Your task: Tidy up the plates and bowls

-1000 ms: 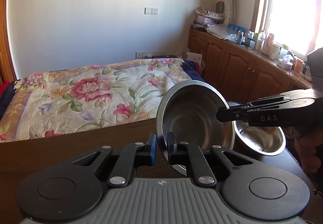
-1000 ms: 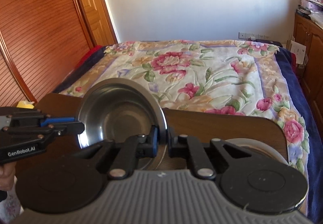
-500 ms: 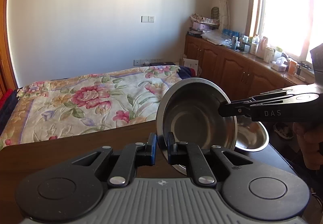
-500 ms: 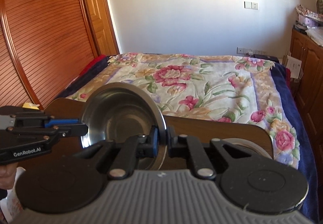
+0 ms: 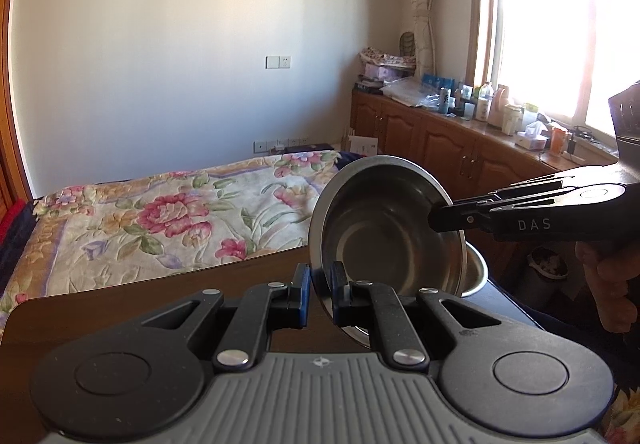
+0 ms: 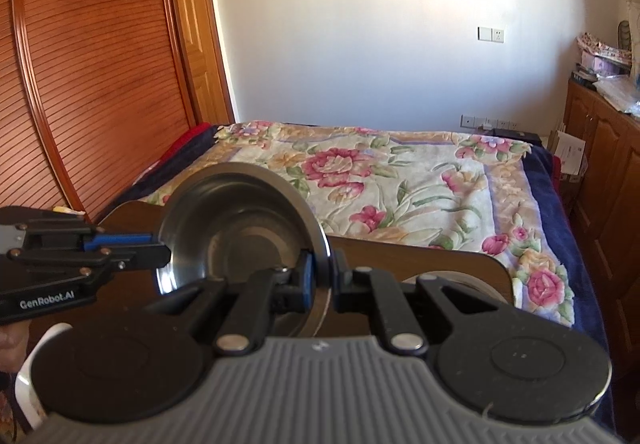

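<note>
A steel bowl (image 5: pixel 384 236) hangs tilted on edge above the dark wooden table (image 5: pixel 120 304), held from both sides. My left gripper (image 5: pixel 319 276) is shut on its left rim. The right gripper (image 5: pixel 434 220) comes in from the right and pinches the opposite rim. In the right wrist view the same bowl (image 6: pixel 236 228) sits between my right gripper (image 6: pixel 323 272), shut on the near rim, and the left gripper (image 6: pixel 166 248) at the far rim. A second steel bowl (image 5: pixel 476 272) rests on the table behind the held one, mostly hidden.
Beyond the table (image 6: pixel 420 252) lies a bed with a floral blanket (image 5: pixel 160 219). Wooden cabinets (image 5: pixel 440 147) with bottles run under the window at right. A round grey rim (image 6: pixel 476 284) shows on the table's right end. A hand (image 5: pixel 612 284) holds the right gripper.
Both grippers have risen and drawn back together with the bowl still pinched between them. The second bowl on the table has slipped further behind the held bowl in the left wrist view.
</note>
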`<state>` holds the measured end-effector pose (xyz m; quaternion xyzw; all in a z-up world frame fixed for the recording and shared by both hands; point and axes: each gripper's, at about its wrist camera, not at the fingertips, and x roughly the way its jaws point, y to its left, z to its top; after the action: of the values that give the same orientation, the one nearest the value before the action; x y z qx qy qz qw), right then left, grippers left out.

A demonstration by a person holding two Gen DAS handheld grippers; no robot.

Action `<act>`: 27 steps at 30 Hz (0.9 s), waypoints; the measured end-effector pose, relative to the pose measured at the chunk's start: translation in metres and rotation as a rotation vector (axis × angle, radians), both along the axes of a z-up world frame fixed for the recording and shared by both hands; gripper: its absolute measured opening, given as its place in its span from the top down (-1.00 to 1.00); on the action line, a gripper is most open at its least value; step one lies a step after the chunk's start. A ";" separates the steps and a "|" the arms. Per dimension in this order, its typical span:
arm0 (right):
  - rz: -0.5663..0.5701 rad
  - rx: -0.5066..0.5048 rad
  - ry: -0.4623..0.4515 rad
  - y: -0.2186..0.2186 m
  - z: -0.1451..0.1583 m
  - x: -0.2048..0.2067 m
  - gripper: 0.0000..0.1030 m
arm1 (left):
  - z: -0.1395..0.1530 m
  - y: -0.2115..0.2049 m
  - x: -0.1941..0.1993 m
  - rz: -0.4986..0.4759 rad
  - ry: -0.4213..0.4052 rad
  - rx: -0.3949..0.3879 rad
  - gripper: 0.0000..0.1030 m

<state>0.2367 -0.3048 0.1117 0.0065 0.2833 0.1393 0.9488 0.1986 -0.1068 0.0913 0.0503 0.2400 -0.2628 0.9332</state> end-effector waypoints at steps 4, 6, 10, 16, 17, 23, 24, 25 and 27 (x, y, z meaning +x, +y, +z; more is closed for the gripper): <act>-0.007 0.003 -0.016 0.000 0.004 -0.016 0.78 | 0.000 0.003 -0.018 -0.011 -0.012 0.000 0.77; -0.009 0.001 -0.019 0.000 0.003 -0.023 0.78 | -0.002 0.004 -0.025 -0.018 -0.010 -0.004 0.77; -0.012 -0.001 -0.021 0.000 0.000 -0.038 0.78 | -0.007 0.008 -0.043 -0.027 -0.007 -0.014 0.77; -0.017 -0.008 -0.019 0.002 -0.004 -0.061 0.78 | -0.013 0.012 -0.068 -0.044 -0.001 -0.027 0.77; -0.018 -0.007 -0.018 0.002 -0.004 -0.065 0.78 | -0.014 0.012 -0.071 -0.045 0.001 -0.028 0.77; -0.017 -0.017 -0.022 0.004 -0.009 -0.086 0.78 | -0.022 0.015 -0.091 -0.046 0.011 -0.032 0.77; -0.017 -0.017 -0.021 0.006 -0.009 -0.090 0.78 | -0.024 0.015 -0.094 -0.045 0.015 -0.033 0.77; -0.016 -0.018 -0.020 0.006 -0.011 -0.092 0.78 | -0.027 0.016 -0.097 -0.044 0.018 -0.032 0.77; -0.013 -0.021 -0.018 0.007 -0.013 -0.098 0.78 | -0.032 0.016 -0.103 -0.041 0.029 -0.033 0.77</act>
<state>0.1390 -0.2981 0.0982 -0.0029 0.2762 0.1299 0.9523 0.0954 -0.0906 0.0595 0.0363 0.2480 -0.2866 0.9247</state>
